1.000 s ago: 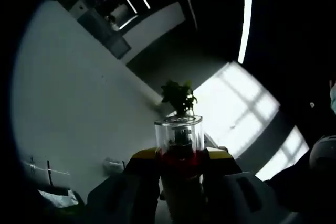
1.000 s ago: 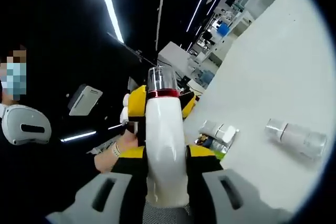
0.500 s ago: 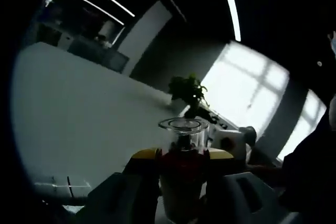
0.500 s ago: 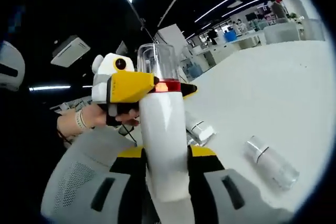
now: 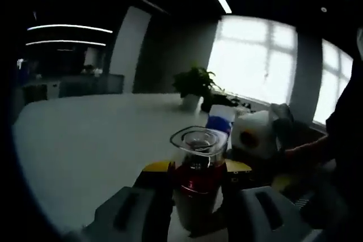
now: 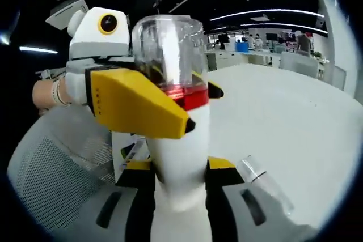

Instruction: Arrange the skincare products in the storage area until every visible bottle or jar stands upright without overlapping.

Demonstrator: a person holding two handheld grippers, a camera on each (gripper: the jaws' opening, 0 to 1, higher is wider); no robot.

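A white bottle point(image 6: 180, 157) with a red neck band and a clear cap point(image 6: 167, 46) is held off the table by both grippers. In the right gripper view, my right gripper point(image 6: 180, 169) is shut on its white body. My left gripper point(image 6: 199, 105) comes in from the left there, its yellow jaws shut across the red band. In the left gripper view, my left gripper point(image 5: 197, 169) clamps the red neck under the clear cap point(image 5: 198, 144). A second clear-capped bottle point(image 6: 264, 184) lies on its side on the white table point(image 6: 295, 117).
A potted plant point(image 5: 193, 86) and a blue-and-white pack point(image 5: 220, 122) stand at the table's far edge by bright windows. A person's hand point(image 5: 300, 151) shows at the right. A grey mesh chair point(image 6: 51, 174) is low on the left. Desks fill the room behind.
Both hands have turned with the bottle still gripped, so both views have rolled. The left gripper now looms closer in the right gripper view. The lying bottle stays on the table.
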